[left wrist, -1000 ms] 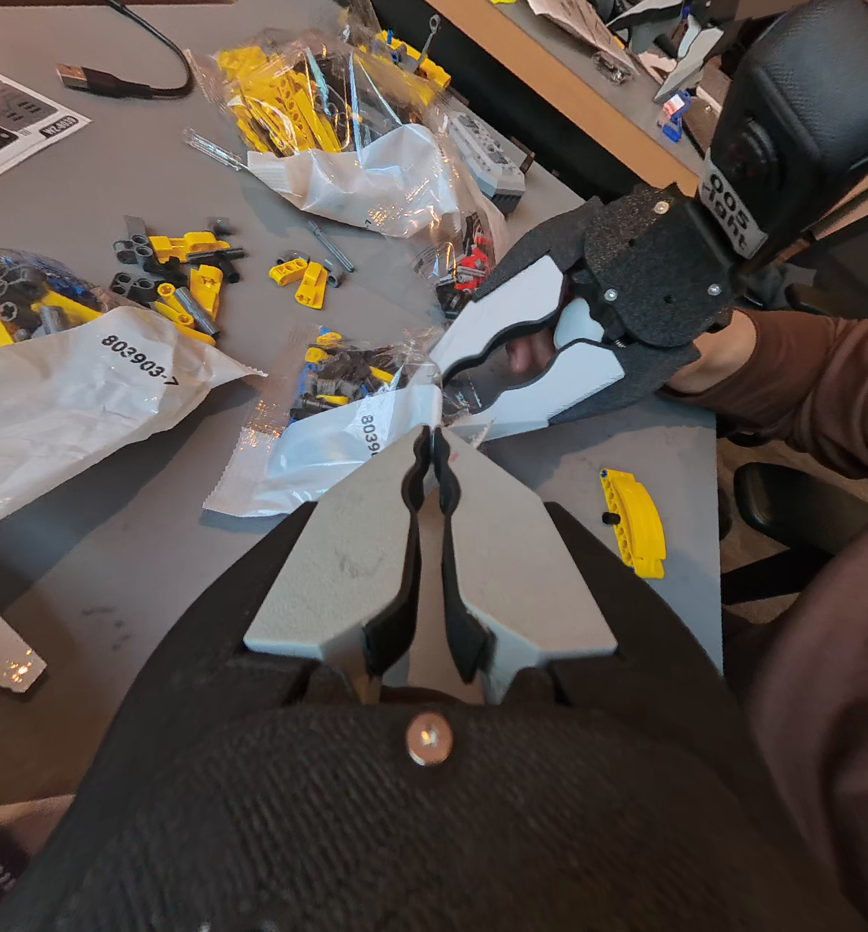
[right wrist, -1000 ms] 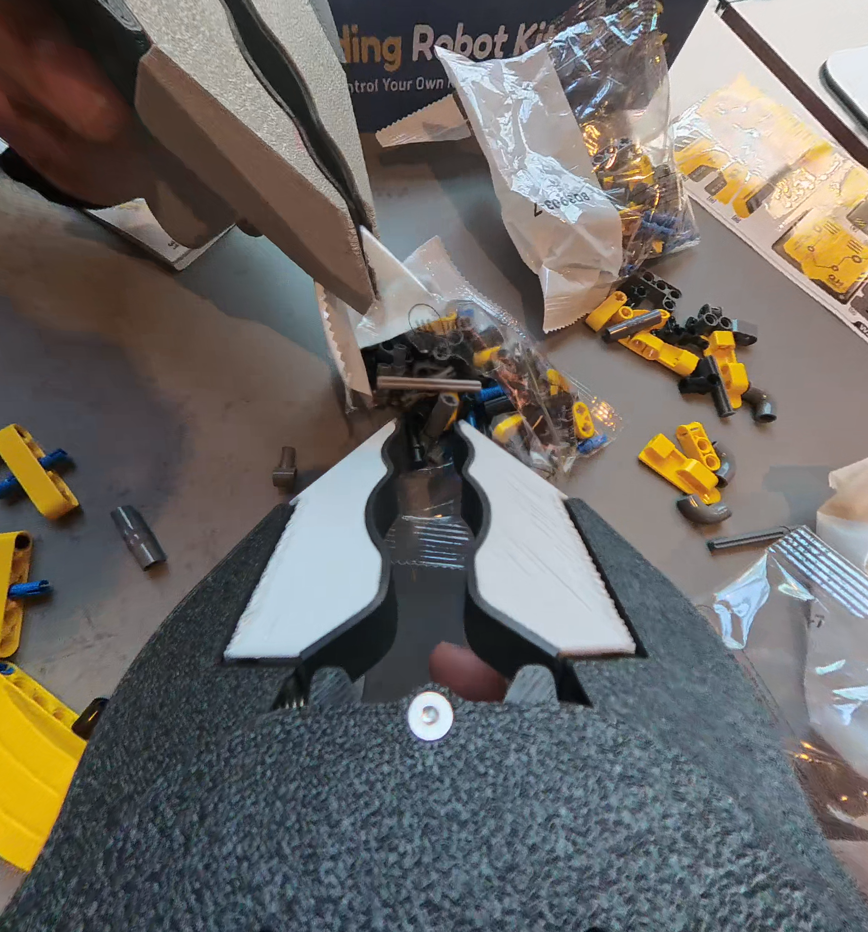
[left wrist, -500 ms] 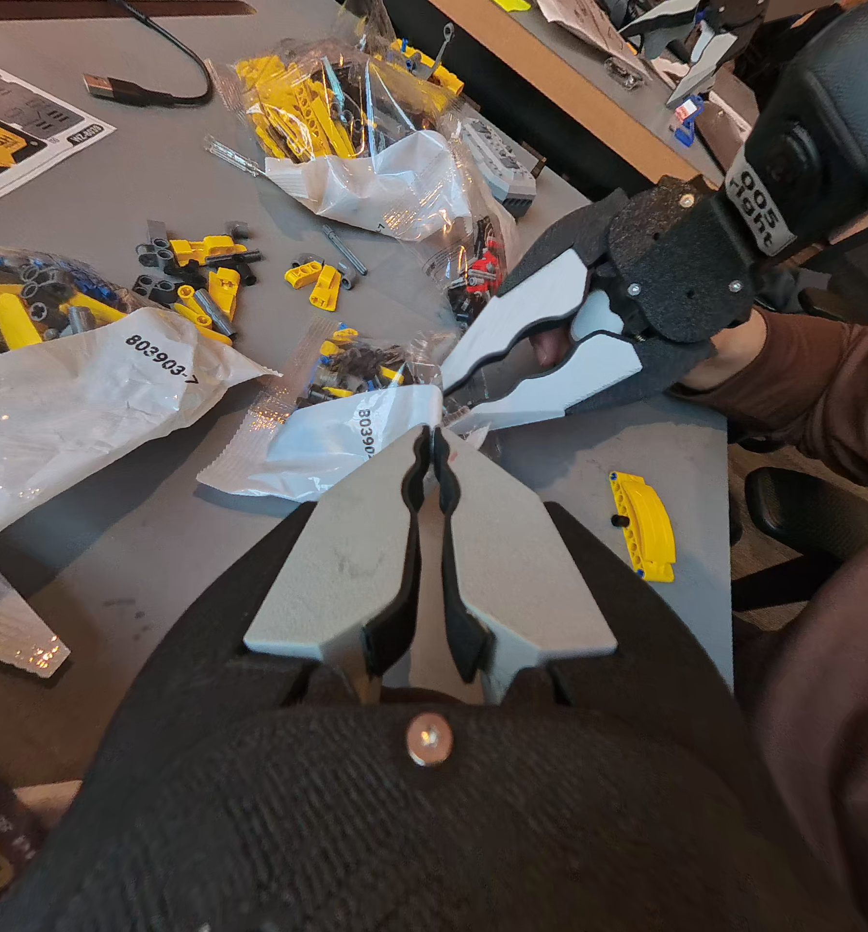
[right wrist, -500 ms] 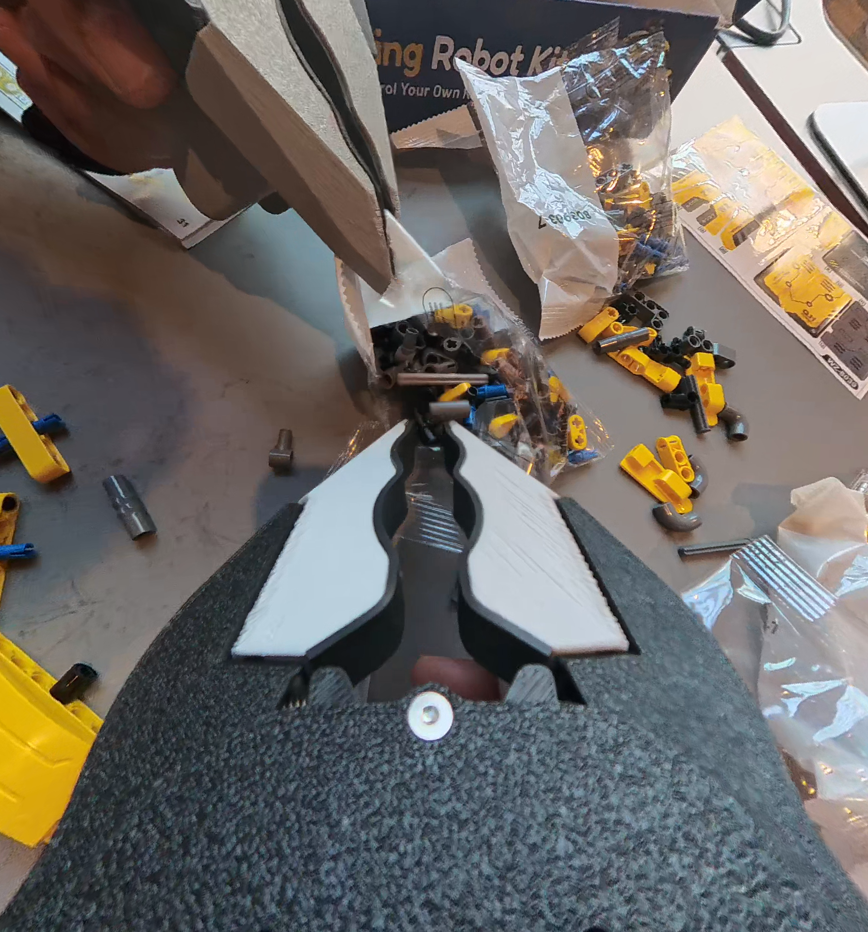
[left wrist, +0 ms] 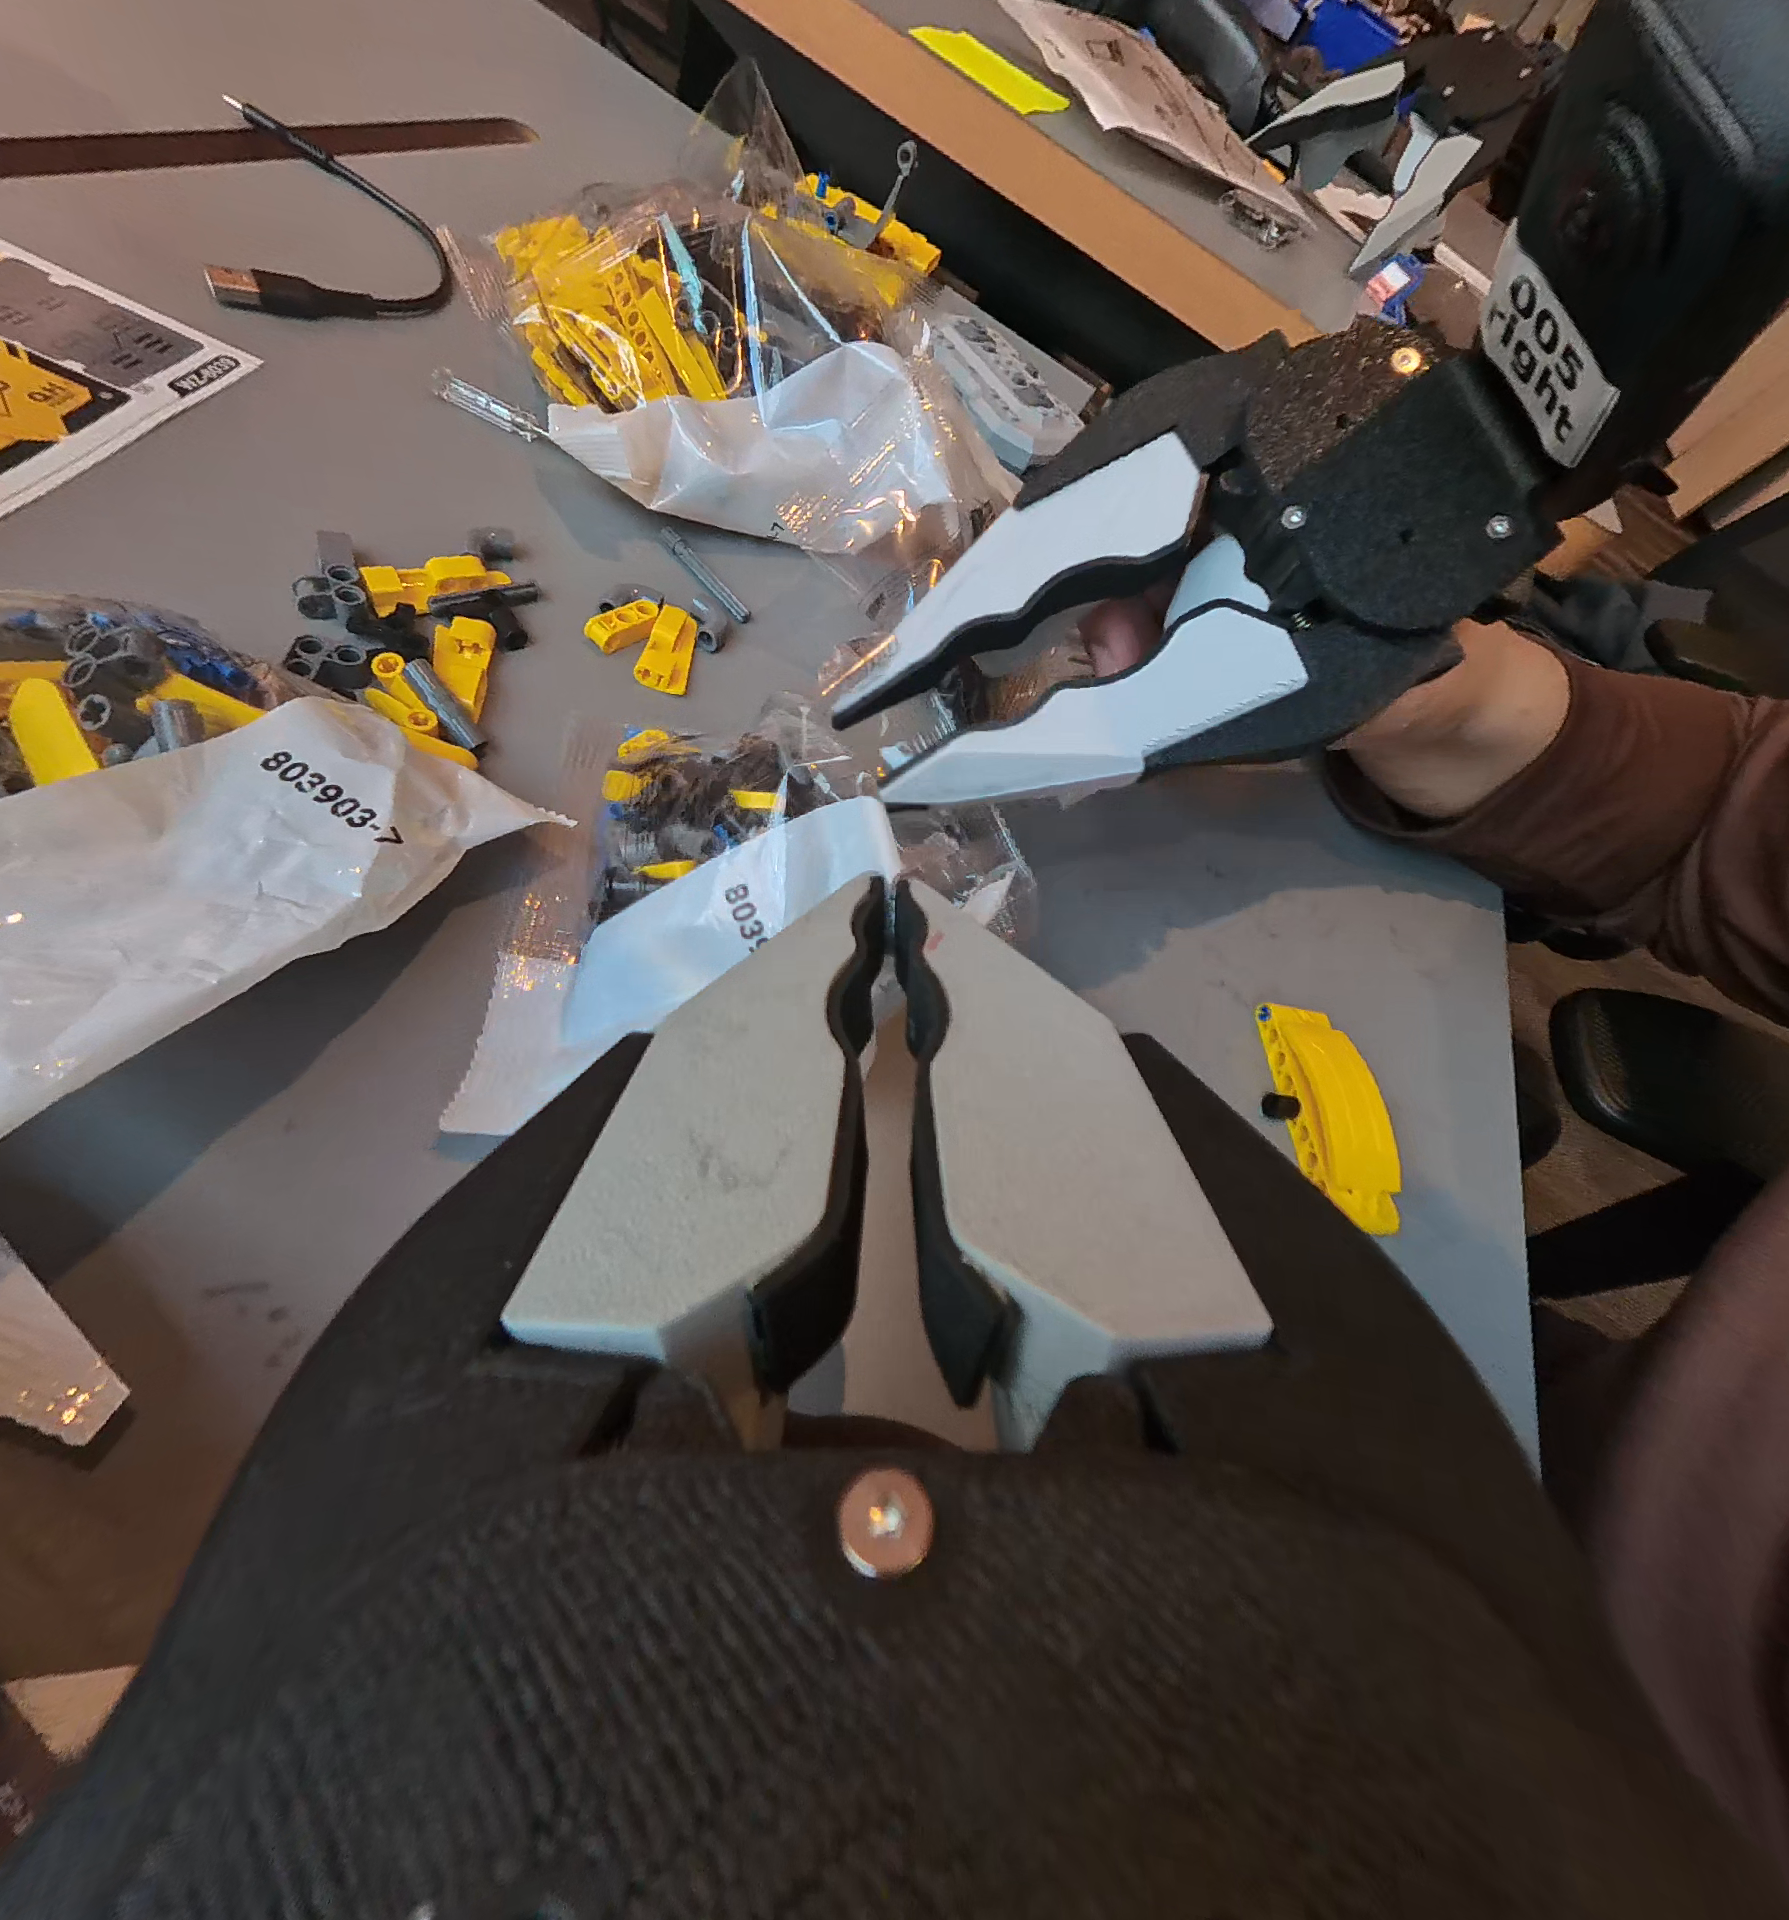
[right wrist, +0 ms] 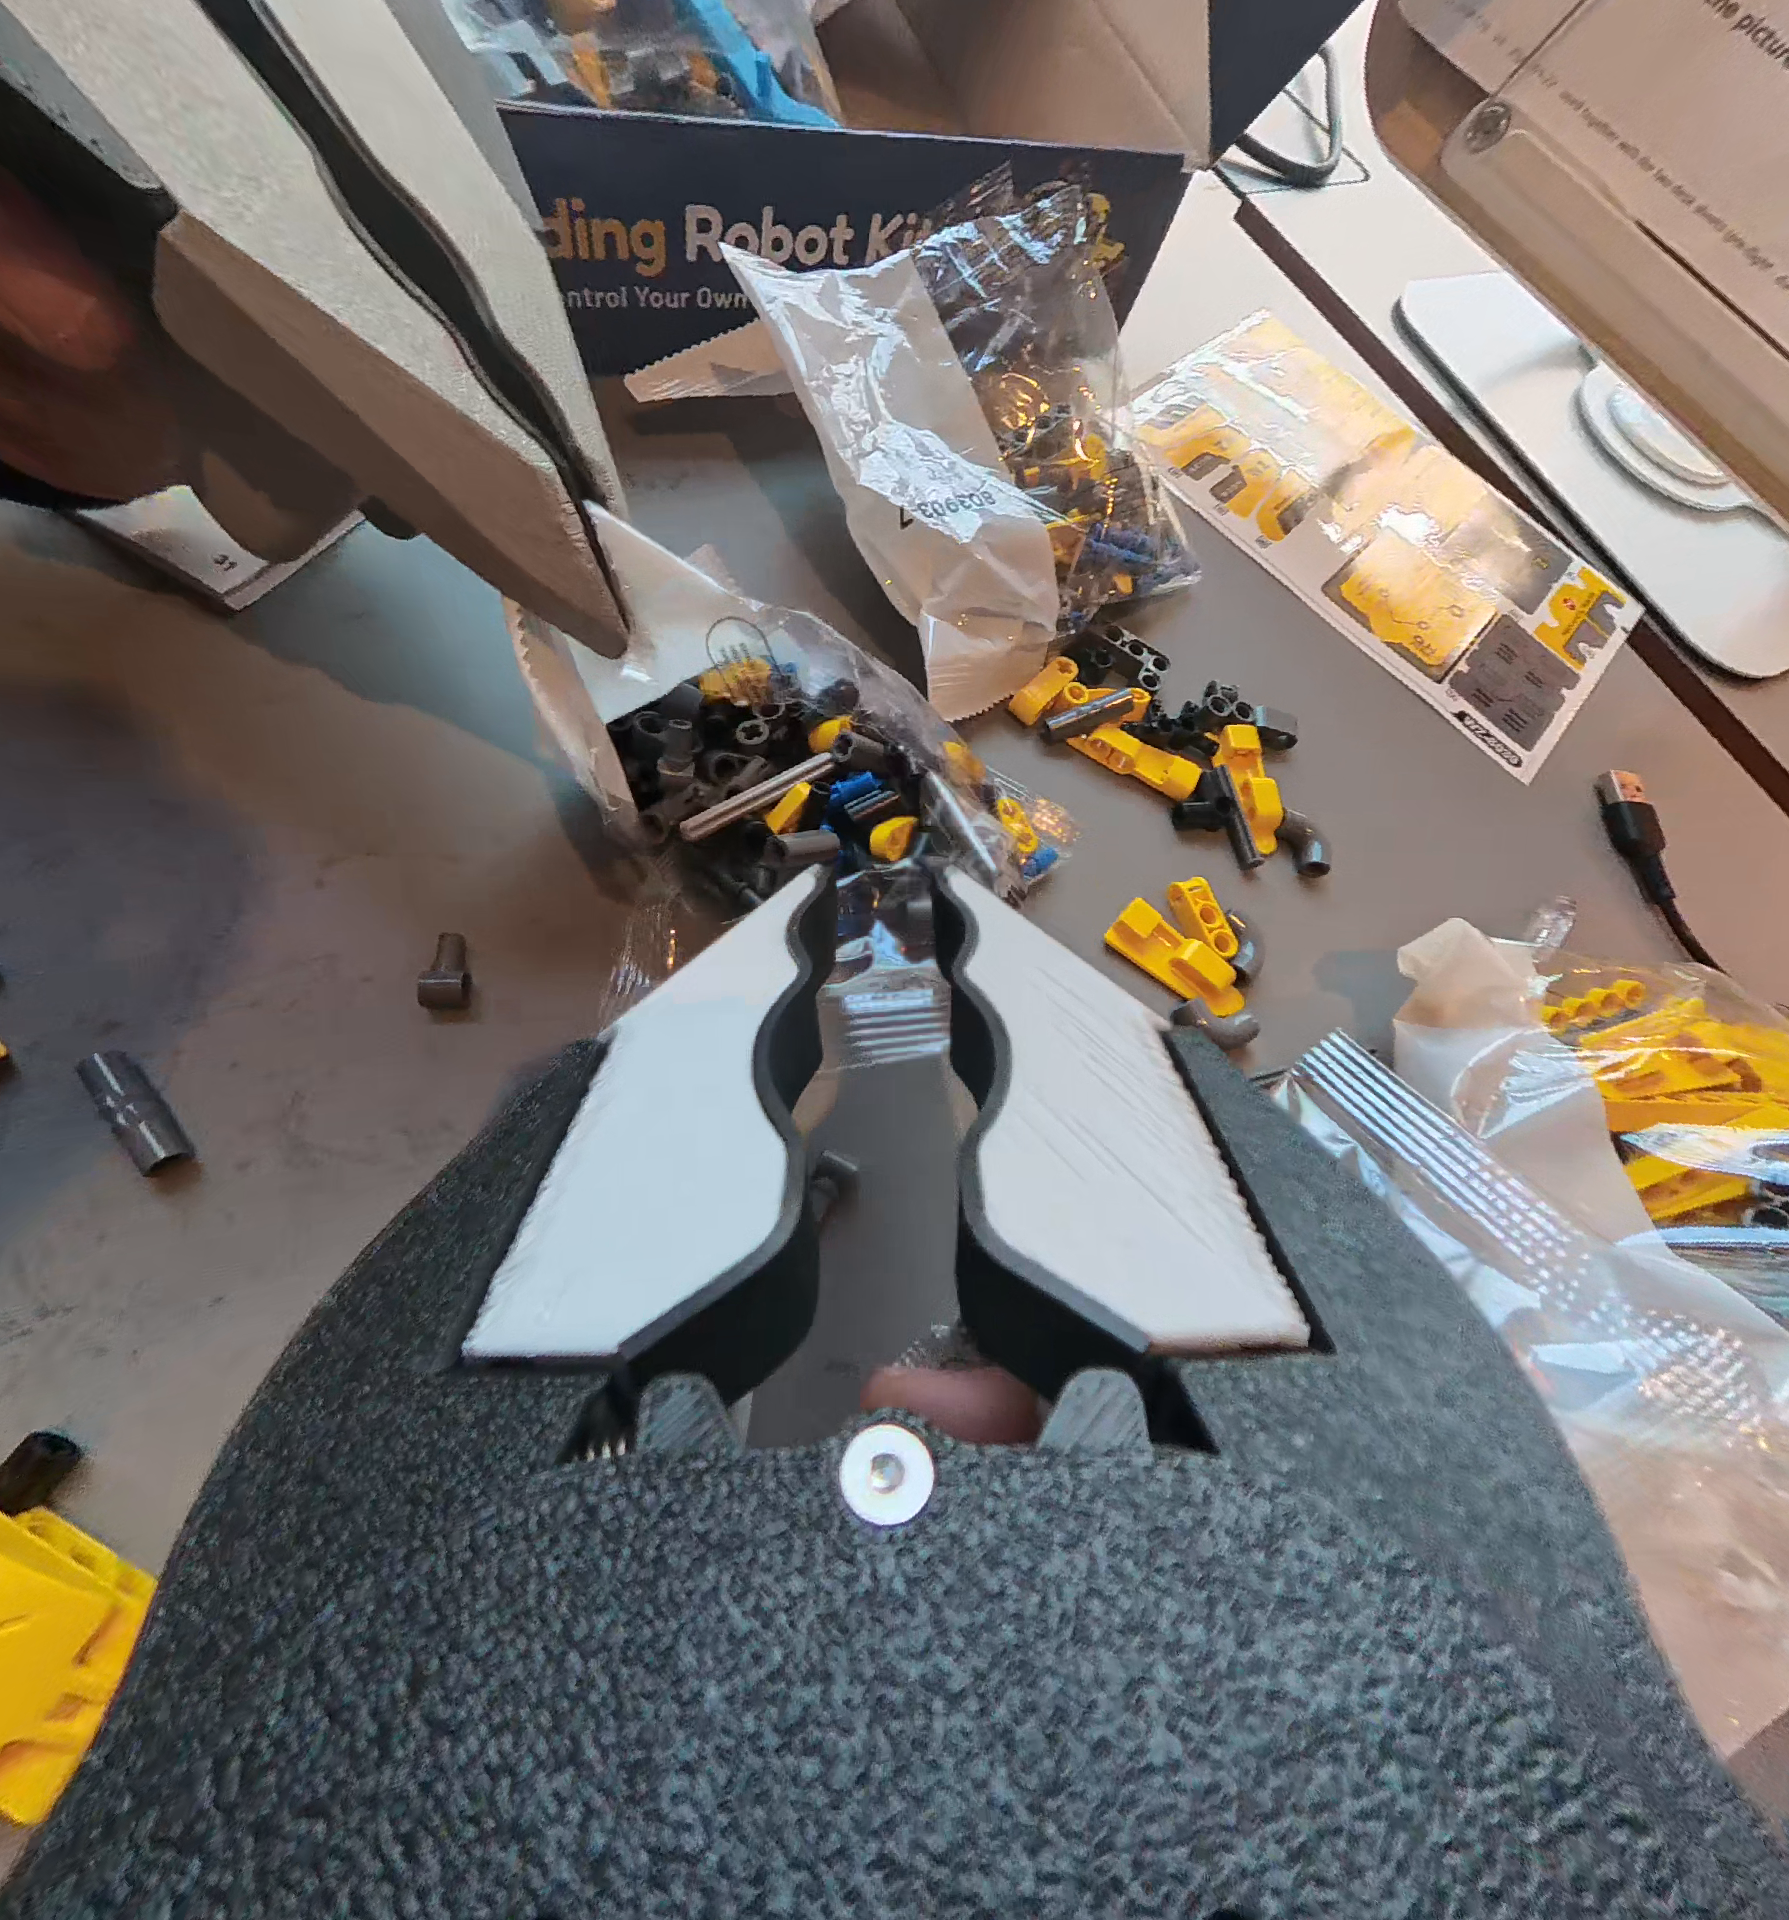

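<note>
The left gripper sits at the centre of the left wrist view with its jaws pressed together on the white end of a small parts bag, pinching the plastic so the bag is anchored at that end. In the right wrist view the same gripper comes down from the upper left, its tip on the bag's white flap.

The right gripper is in the middle of its own view, jaws parted by a narrow gap, with the clear crimped end of the small parts bag lying between the tips; whether the tips press the film I cannot tell, but they look apart. The two tools face each other across the bag, one at each end, which suits pulling it taut or open.

The bag lies on the grey table, centre of both views, filled with black, grey, yellow and blue pieces. Loose yellow and black pieces lie just right of it. A larger parts bag stands behind, against a dark blue kit box. A curved yellow panel lies apart at the right of the left view
</note>
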The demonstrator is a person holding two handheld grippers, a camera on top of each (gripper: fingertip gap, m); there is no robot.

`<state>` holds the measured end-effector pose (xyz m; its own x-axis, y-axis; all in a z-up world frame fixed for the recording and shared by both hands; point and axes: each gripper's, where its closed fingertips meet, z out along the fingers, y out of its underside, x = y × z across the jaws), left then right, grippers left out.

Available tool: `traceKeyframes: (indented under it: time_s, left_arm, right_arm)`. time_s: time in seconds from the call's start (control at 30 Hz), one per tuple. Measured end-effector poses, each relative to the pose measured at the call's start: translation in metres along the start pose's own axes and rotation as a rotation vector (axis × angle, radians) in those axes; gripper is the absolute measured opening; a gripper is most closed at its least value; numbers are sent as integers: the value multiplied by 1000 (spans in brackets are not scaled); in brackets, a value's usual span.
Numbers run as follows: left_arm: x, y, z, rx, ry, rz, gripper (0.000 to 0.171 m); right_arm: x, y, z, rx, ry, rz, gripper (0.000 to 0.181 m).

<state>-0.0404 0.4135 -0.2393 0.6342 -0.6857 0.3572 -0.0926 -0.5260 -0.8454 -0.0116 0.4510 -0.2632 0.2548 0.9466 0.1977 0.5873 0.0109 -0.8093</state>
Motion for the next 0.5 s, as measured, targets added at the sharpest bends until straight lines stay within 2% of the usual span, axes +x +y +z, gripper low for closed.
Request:
traceKeyframes:
  time_s: [0.37,0.43,0.5]
  left_arm:
    - [0,-1,-1,6,3,-6,0]
    - [0,3,-1,-20,5,2,0]
    - [-1,12,-3,-86,5,41,0]
  right_arm:
    - [9,-5,-6,34,27,13,17]
    - [11,-8,-8,49,31,13,17]
    - [16,-13,-13,85,57,17,9]
